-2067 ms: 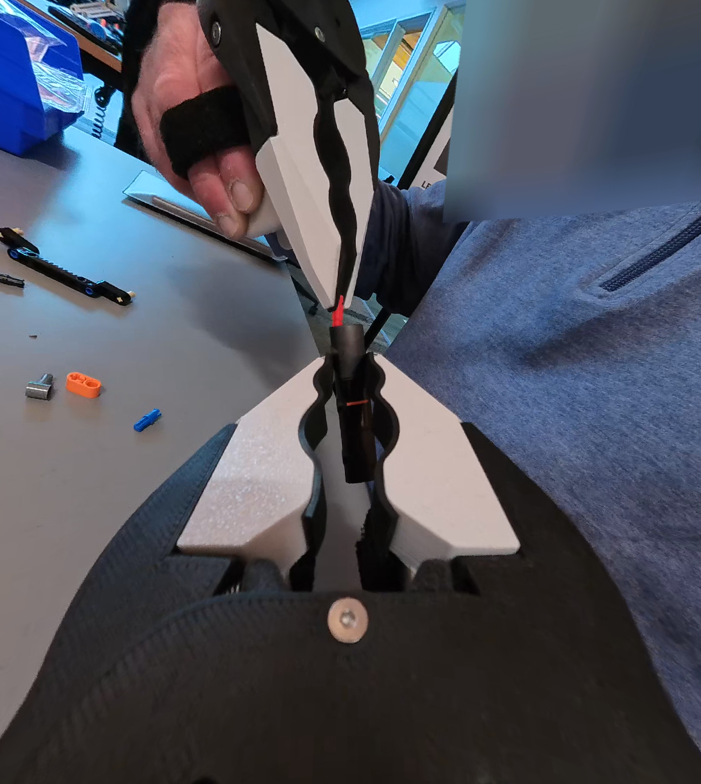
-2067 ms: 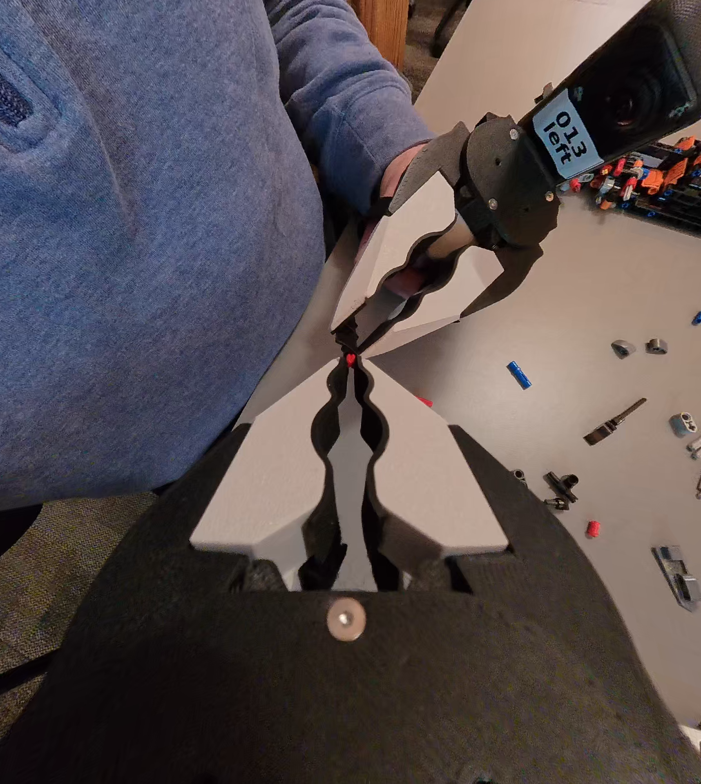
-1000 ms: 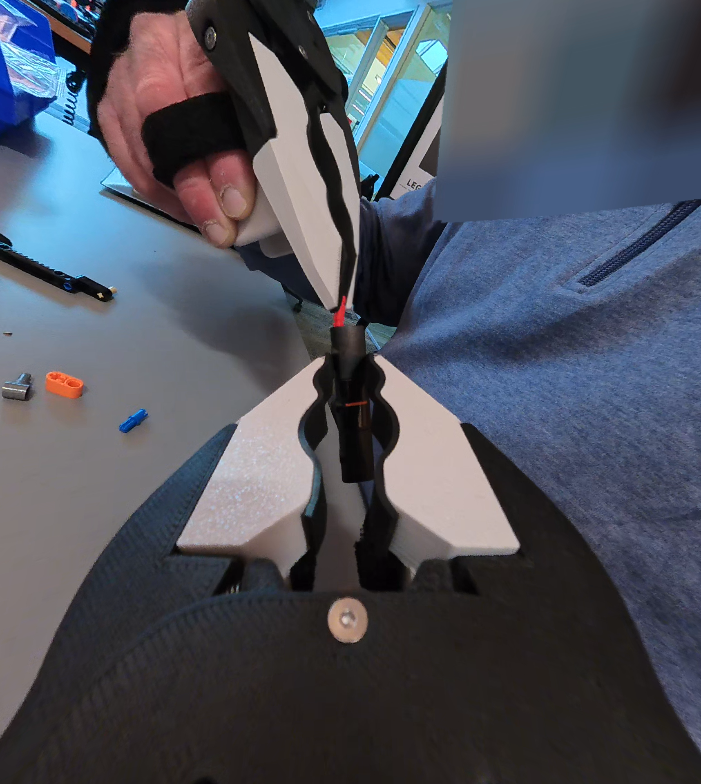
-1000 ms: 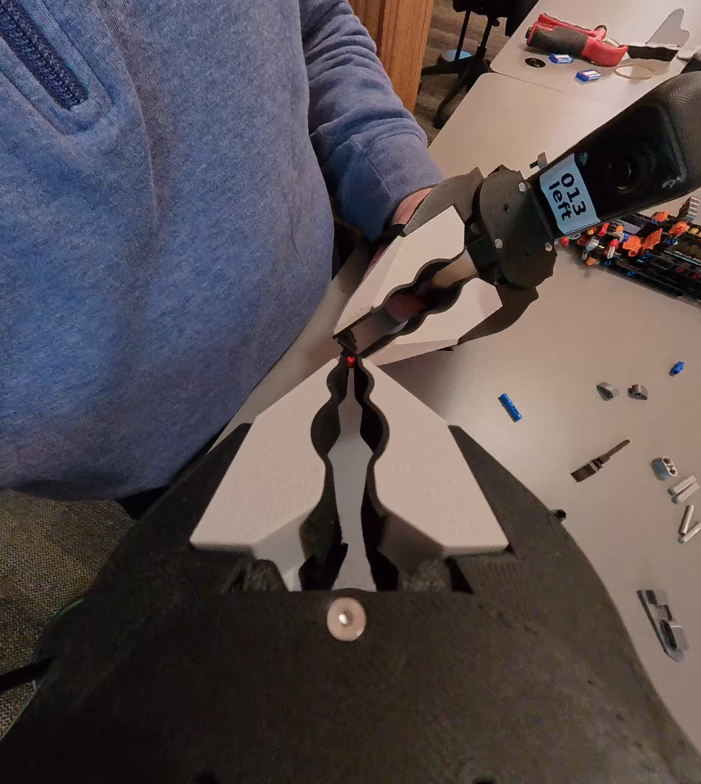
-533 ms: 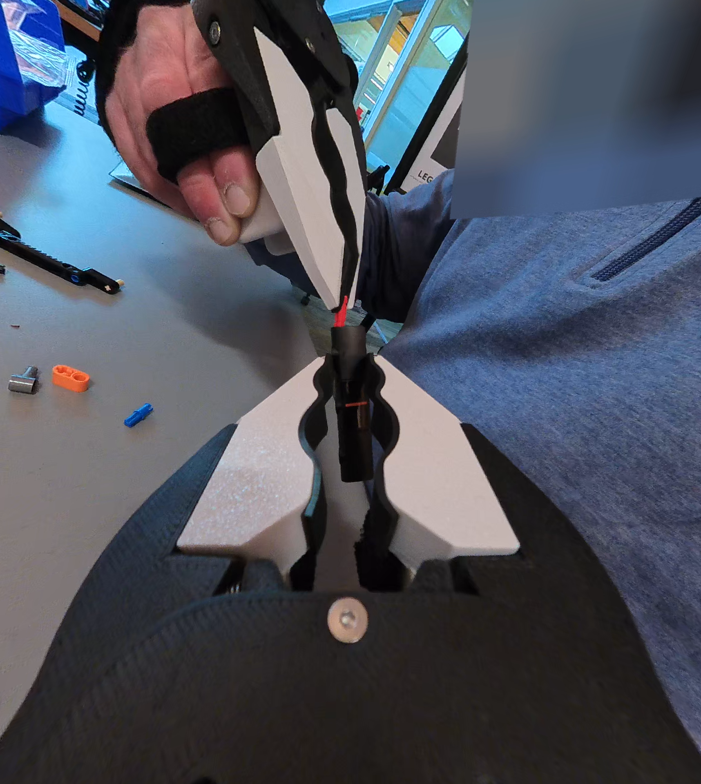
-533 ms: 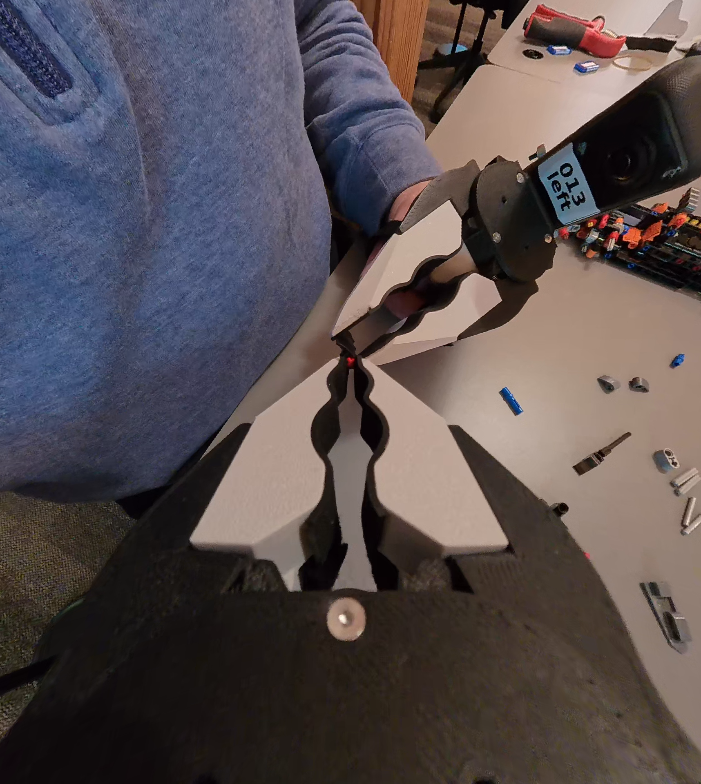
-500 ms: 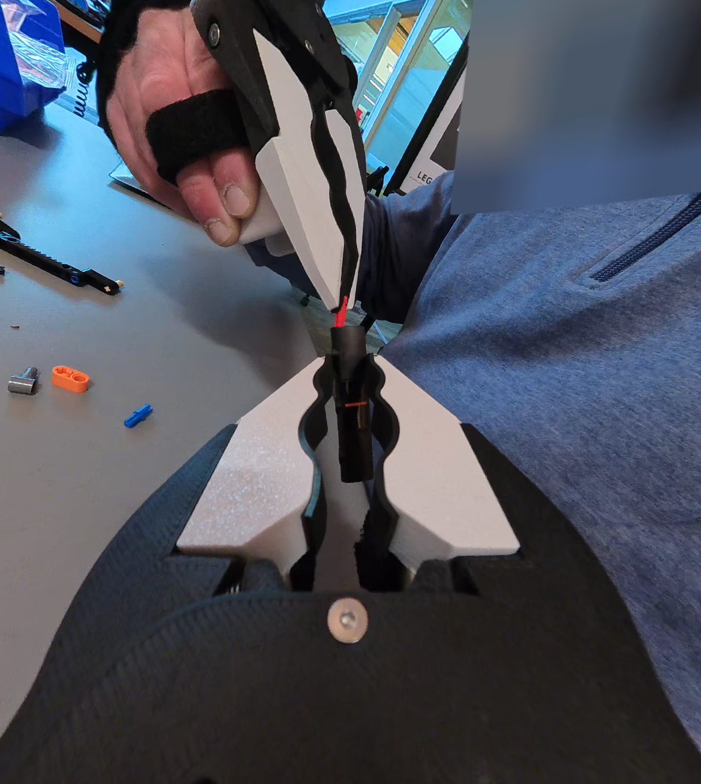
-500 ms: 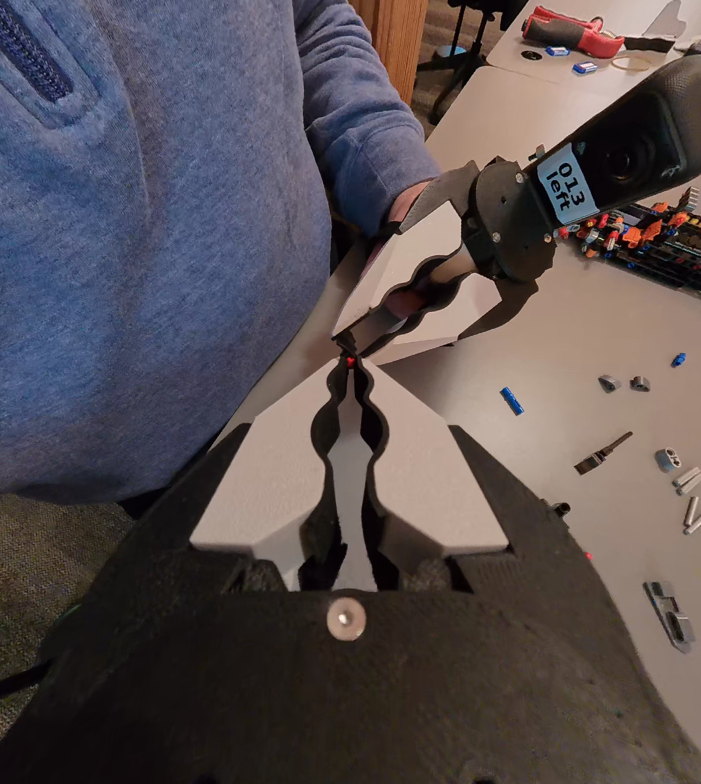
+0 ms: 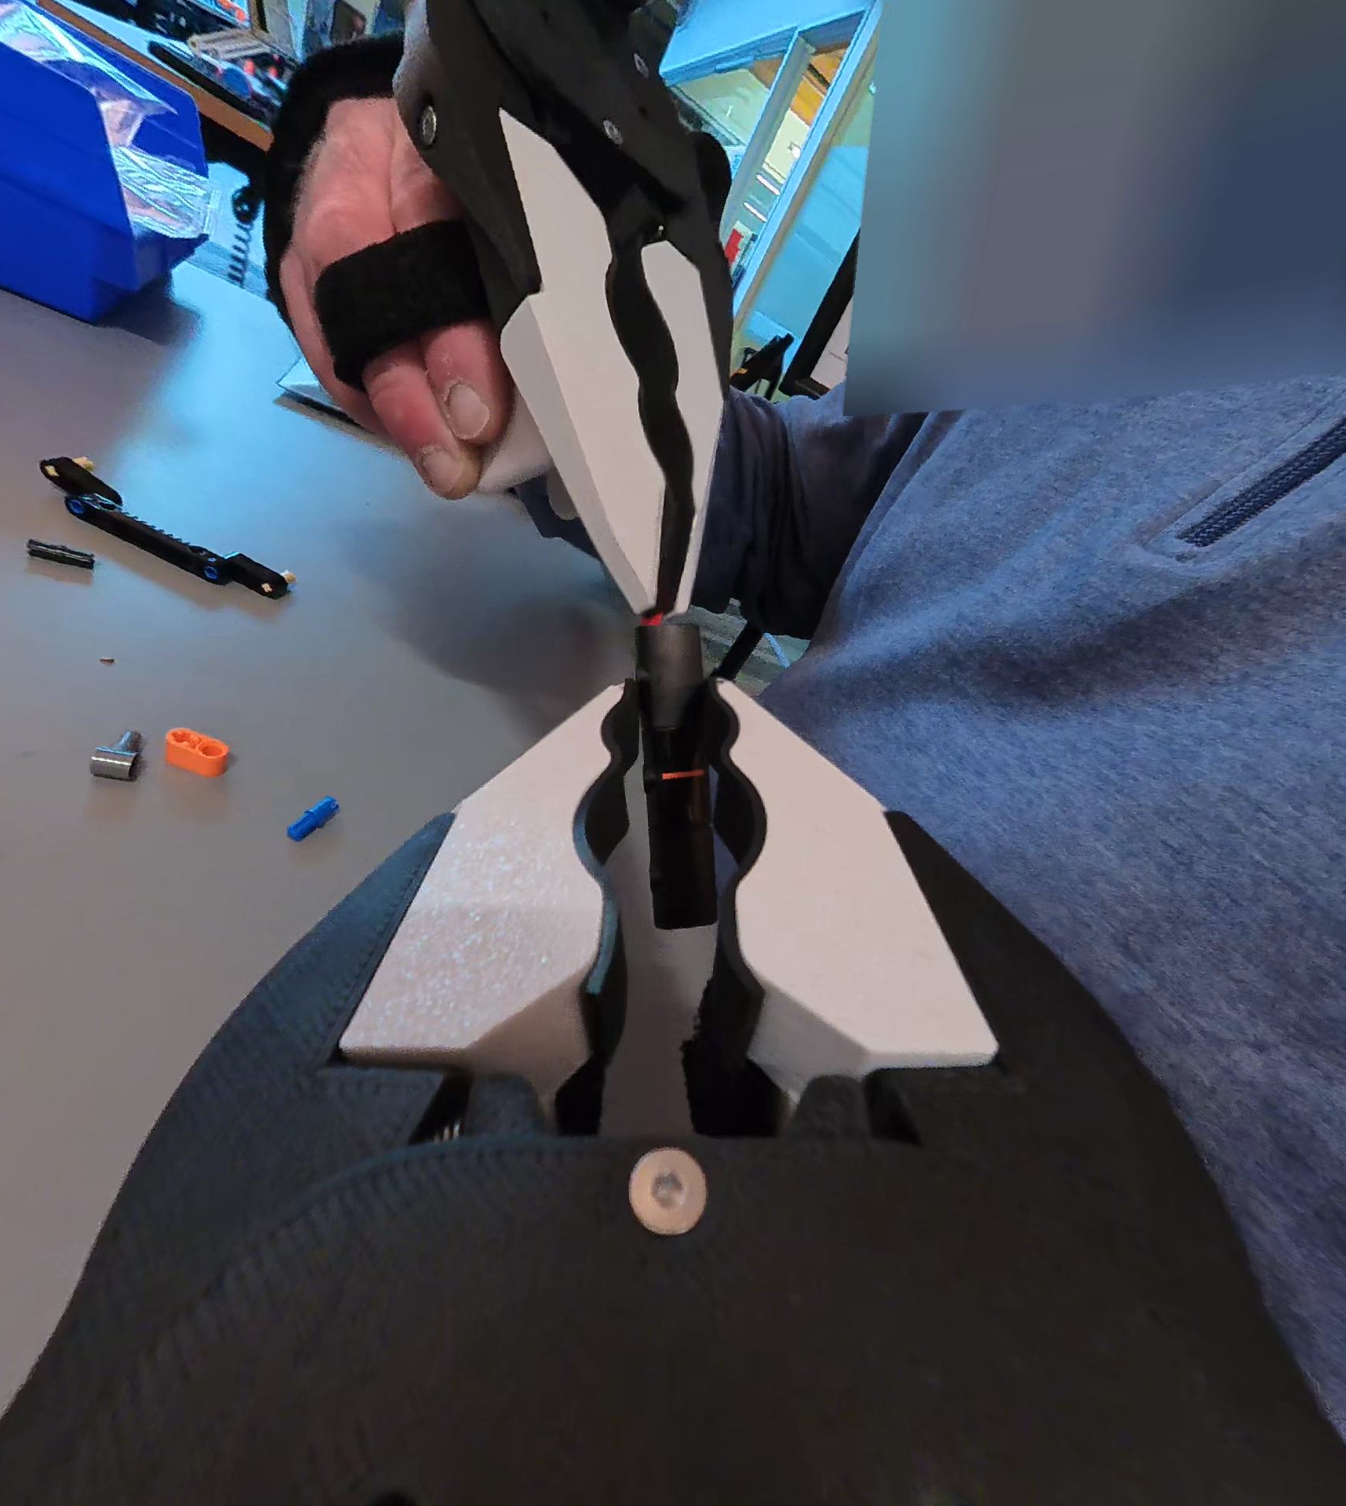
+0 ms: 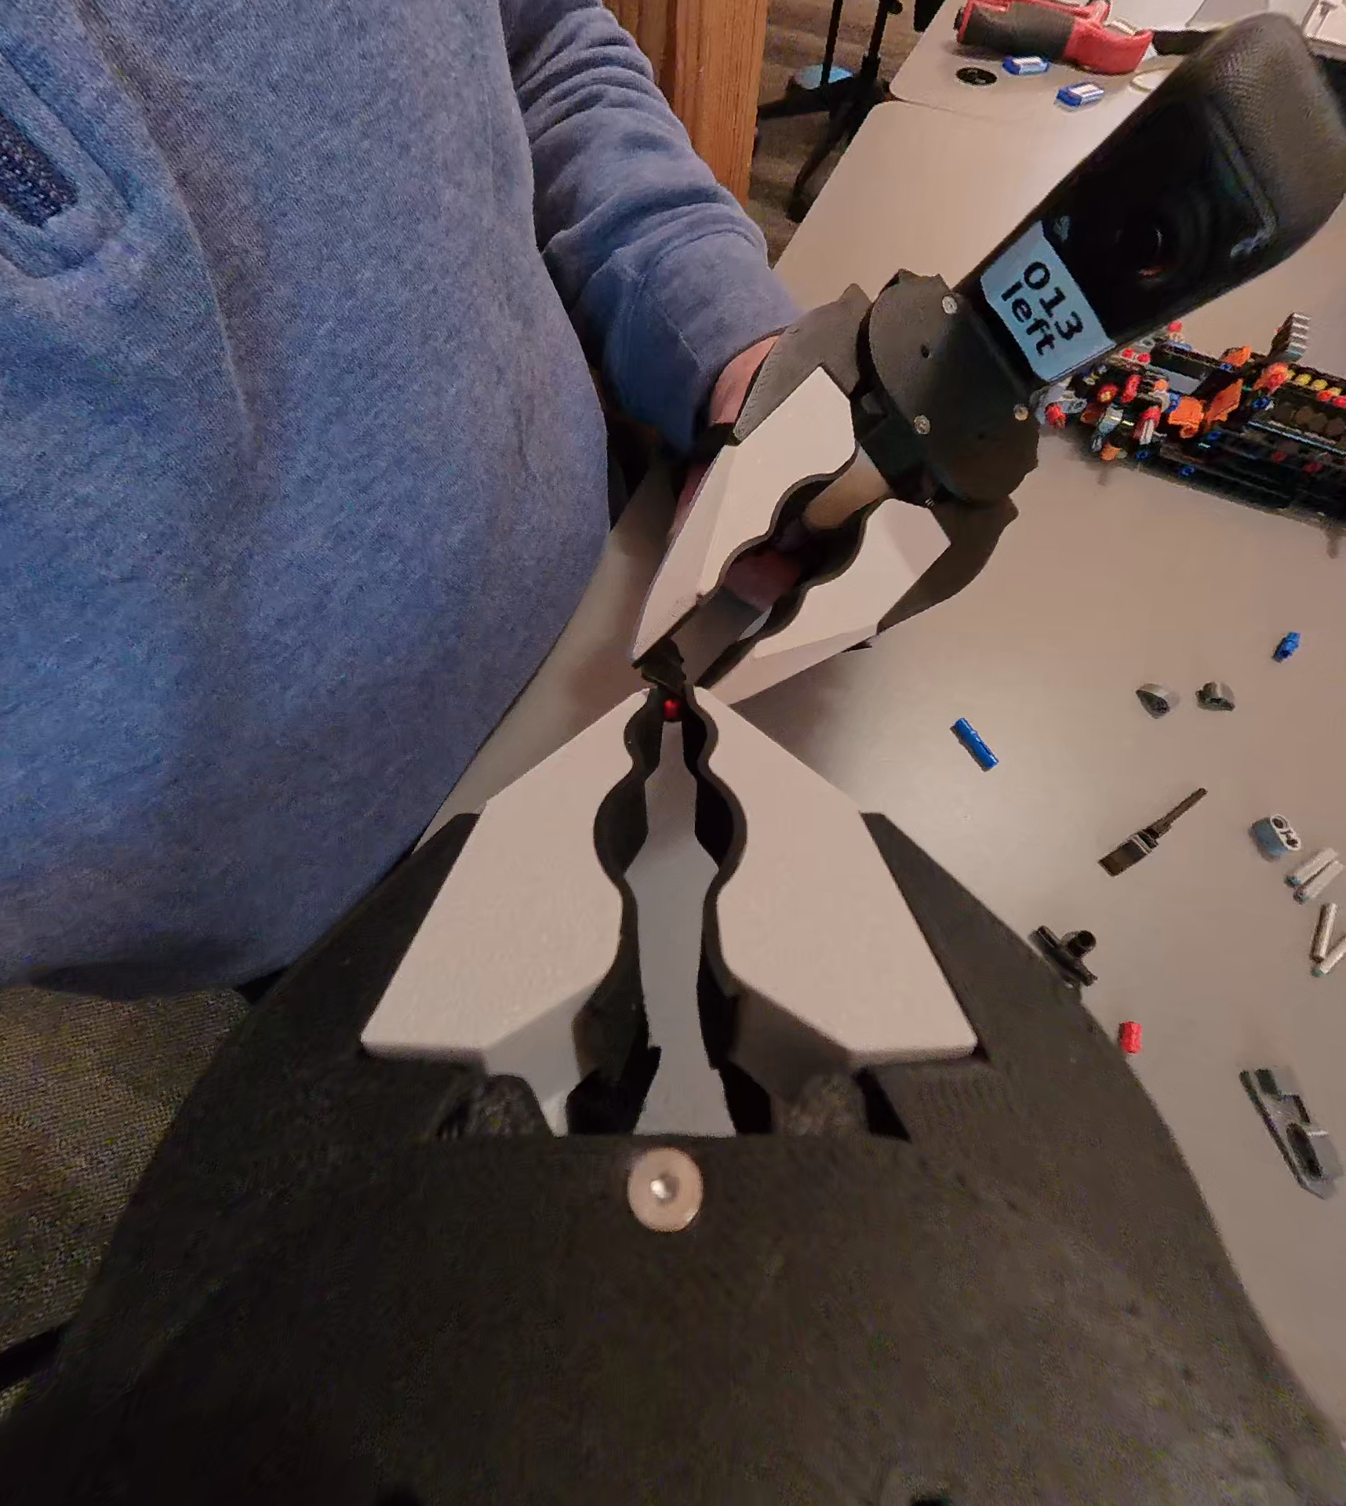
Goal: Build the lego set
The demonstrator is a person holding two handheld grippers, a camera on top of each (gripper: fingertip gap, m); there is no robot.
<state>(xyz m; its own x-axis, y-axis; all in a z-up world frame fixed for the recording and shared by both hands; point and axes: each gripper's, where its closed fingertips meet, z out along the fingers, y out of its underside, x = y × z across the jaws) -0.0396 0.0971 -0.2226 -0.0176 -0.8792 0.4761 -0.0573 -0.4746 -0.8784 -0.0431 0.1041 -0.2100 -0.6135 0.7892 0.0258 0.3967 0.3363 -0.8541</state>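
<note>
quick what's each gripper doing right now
left gripper: shut on the black lego assembly.
right gripper: shut on a small red piece at its tips, at the assembly's end.

Both claws: white wavy-edged fingers (image 9: 507, 921), black textured bodies, one silver screw (image 9: 667, 1204) each. Blue fleece sleeve (image 10: 637, 220); black finger strap (image 9: 397, 297).
</note>
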